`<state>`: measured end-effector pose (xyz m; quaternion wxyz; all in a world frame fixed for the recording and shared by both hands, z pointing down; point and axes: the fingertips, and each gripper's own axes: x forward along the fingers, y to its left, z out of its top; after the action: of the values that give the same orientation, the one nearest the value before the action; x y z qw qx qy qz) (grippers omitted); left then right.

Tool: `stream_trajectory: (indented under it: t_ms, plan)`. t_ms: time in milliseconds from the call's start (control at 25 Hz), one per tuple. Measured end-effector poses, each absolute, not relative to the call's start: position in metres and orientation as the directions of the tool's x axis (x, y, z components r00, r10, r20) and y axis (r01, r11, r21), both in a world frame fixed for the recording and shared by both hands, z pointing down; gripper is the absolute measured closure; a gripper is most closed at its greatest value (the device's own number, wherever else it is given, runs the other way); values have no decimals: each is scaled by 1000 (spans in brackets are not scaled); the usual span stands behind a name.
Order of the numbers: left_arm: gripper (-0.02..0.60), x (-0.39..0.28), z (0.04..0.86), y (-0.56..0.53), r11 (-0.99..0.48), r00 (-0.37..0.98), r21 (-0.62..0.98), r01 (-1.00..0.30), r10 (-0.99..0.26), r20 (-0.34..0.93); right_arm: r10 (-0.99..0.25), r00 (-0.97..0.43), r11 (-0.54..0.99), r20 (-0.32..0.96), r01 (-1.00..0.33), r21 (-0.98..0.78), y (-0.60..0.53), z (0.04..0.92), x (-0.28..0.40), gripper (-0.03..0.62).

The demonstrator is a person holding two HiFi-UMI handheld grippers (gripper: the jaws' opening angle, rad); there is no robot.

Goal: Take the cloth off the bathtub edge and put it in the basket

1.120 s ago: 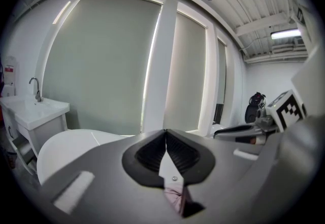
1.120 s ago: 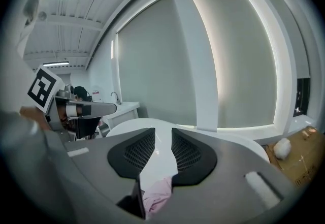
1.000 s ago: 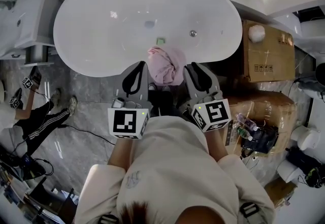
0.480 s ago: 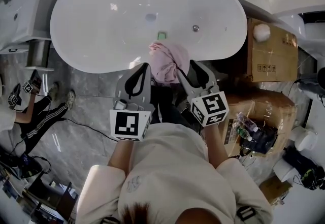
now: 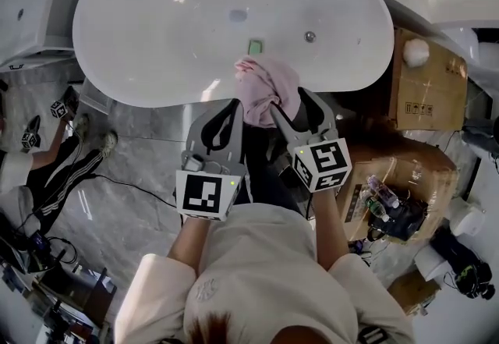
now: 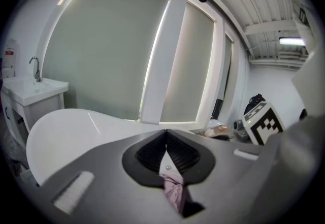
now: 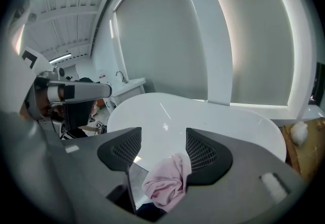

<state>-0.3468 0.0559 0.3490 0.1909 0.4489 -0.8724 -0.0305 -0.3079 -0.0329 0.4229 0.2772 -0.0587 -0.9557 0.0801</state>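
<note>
At the bottom of the head view, two grey two-jaw grippers with marker cubes are held out side by side. The left gripper (image 5: 228, 112) has its jaws pressed together; a strip of pink fabric is seen in the slot beneath the black ribbed pads (image 6: 177, 154), and a pinch cannot be confirmed. The right gripper (image 5: 295, 104) has its jaws spread, having just been opening. The crumpled pink cloth (image 5: 265, 85) is bunched between them, against the right-hand pad. The cloth lies at frame centre, on the near rim of the white oval bathtub (image 5: 195, 30).
</note>
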Motion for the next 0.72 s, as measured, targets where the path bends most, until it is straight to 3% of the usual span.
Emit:
stream_trajectory:
  t_ms: [360, 520, 640, 720]
  plan:
    - [534, -348, 363, 55, 598, -514, 248, -762, -792, 329, 147, -825, 979, 546, 44, -197, -36, 444, -312, 349]
    - [534, -352, 368, 53, 595, -512, 251, -764, -795, 327, 130, -812, 982, 569, 25, -189, -41, 457, -315, 294]
    - [534, -355, 370, 50, 598, -517, 264, -757, -795, 318, 111, -802, 985, 587, 10, -173, -45, 469, -317, 291]
    - [534, -355, 375, 51, 601, -516, 266, -754, -792, 326, 102, -787, 985, 608, -5, -171, -44, 482, -316, 244]
